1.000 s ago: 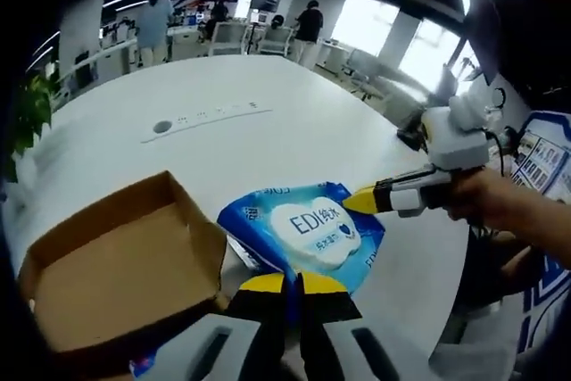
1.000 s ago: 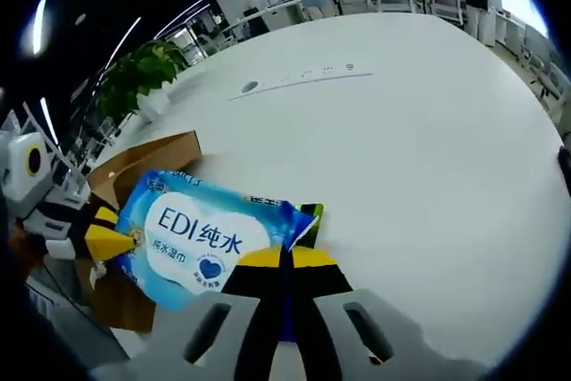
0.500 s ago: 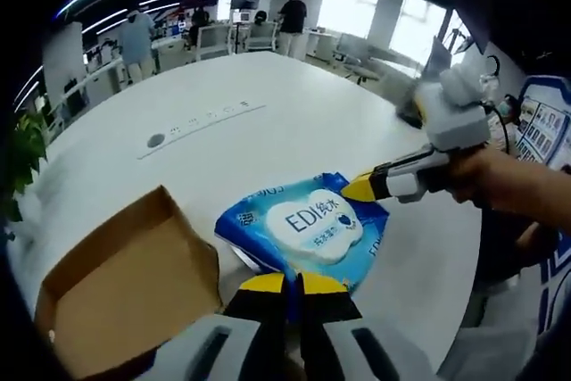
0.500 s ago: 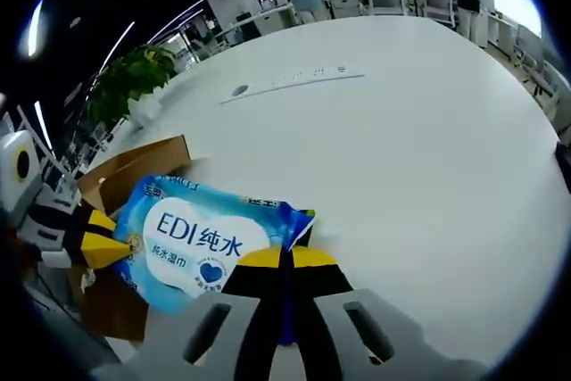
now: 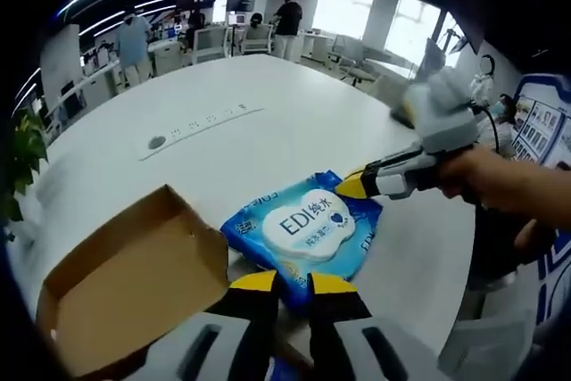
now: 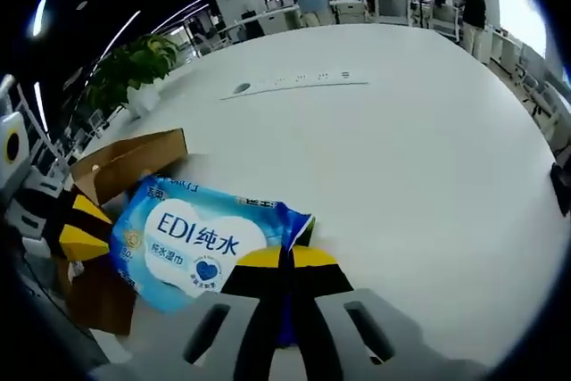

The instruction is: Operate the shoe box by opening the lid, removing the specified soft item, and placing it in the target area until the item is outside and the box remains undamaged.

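- The soft blue plastic pack of wet wipes, with a white label panel printed "EDI", lies flat and face up on the white table, outside the box and just beside its open side.
- In the right gripper view the pack's long axis runs from the right gripper toward the left one, and the label reads upright.
- The right gripper, yellow-tipped with black and grey jaws, has its jaws pressed together on the pack's crimped end seam; in the left gripper view it sits at the pack's far corner, held by a person's hand.
- The left gripper has its yellow tips a narrow gap apart at the pack's near edge; whether they touch the pack I cannot tell. In the right gripper view its tips are spread, just beside the pack's opposite end.
- The open brown cardboard shoe box lies beside the pack, its interior showing.
- A green potted plant stands at the table's far edge.
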`<state>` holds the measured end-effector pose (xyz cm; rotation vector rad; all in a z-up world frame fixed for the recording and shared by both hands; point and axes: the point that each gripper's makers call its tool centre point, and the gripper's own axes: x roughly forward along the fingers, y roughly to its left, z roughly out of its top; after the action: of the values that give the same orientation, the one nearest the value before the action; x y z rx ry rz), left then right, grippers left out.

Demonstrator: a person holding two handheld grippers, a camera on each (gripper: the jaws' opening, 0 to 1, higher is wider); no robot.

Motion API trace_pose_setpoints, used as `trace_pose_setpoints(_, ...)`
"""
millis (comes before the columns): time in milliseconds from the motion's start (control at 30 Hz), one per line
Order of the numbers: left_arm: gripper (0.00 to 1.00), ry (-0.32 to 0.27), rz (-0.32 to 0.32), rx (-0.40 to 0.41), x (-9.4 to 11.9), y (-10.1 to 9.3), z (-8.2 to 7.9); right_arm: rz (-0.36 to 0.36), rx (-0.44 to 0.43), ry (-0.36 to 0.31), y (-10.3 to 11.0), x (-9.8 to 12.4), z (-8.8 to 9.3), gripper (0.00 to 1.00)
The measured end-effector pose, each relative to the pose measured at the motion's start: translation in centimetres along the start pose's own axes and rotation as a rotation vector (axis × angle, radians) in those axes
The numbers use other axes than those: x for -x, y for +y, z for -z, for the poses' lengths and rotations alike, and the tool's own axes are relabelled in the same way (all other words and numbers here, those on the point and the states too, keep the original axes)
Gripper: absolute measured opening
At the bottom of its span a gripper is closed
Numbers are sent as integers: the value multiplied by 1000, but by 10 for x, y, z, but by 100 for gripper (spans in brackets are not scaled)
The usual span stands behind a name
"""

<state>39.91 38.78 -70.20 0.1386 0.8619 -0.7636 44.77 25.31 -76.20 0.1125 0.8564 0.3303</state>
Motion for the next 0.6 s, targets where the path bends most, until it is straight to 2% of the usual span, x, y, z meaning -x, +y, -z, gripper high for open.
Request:
trace_pose_setpoints(300,15,-41,11,22,20,1,-1,20,52,-5,1,2,-3,2)
trace_pose_setpoints(600,20,-79,31,16,37,2,1,19,51,-23,4,8,-8,4)
